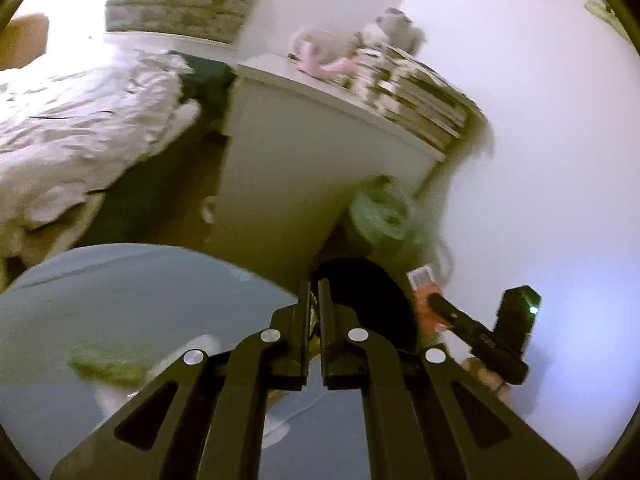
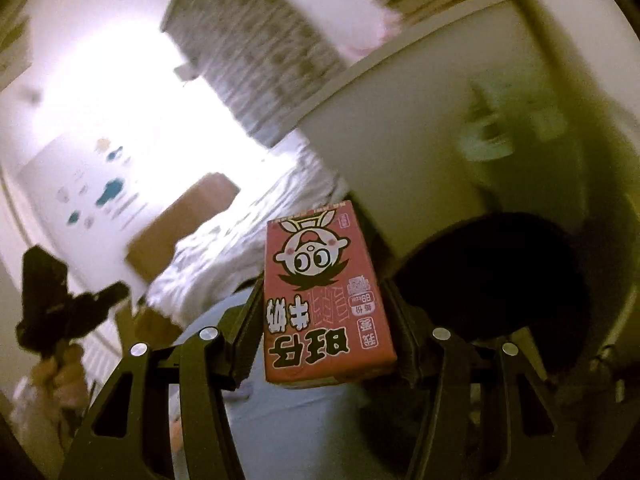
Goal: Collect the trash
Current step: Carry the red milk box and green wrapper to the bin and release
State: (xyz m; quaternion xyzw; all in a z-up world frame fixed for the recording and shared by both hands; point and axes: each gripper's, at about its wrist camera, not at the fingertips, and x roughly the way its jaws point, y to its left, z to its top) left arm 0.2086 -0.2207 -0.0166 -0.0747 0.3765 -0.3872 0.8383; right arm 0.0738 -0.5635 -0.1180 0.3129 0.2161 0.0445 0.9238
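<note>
My right gripper (image 2: 326,300) is shut on a red milk carton (image 2: 324,300) with a cartoon face, held upside down in the air. The carton also shows in the left wrist view (image 1: 426,292), held by the right gripper (image 1: 436,304) beside a black bin opening (image 1: 372,296). My left gripper (image 1: 315,292) is nearly shut on a thin crinkled wrapper (image 1: 314,320), gold and shiny, pinched between the fingers. The bin shows as a dark round opening in the right wrist view (image 2: 492,276), just right of the carton. The left gripper appears at the left of that view (image 2: 80,304).
A white cabinet (image 1: 304,152) with stacked books (image 1: 416,92) and soft toys stands ahead by the white wall. A bed with a crumpled pale duvet (image 1: 76,120) lies at the left. A green bag (image 1: 376,216) sits on the floor behind the bin. A cardboard box (image 2: 184,224) is near the bed.
</note>
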